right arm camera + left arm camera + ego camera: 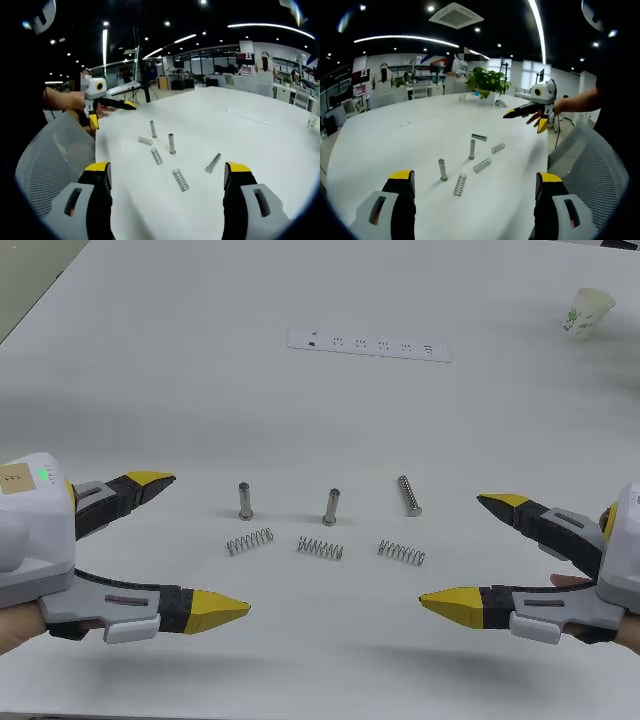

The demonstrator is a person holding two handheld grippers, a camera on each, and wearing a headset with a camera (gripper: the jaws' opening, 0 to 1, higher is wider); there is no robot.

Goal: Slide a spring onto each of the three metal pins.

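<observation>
Three metal pins are on the white table (300,410). The left pin (245,500) and the middle pin (331,507) stand upright; the right pin (409,496) lies on its side. In front of them lie three loose springs: left (249,541), middle (320,548), right (401,553). My left gripper (205,543) hovers open to the left of the row, and my right gripper (456,548) hovers open to the right, both empty. The left gripper view has the nearest pin (442,170) and spring (460,184) between its jaws. The lying pin (212,163) is nearest in the right gripper view.
A white power strip (370,344) lies further back on the table. A paper cup (587,312) stands at the far right. A mesh chair (47,160) is at the table's near edge. People stand in the office background.
</observation>
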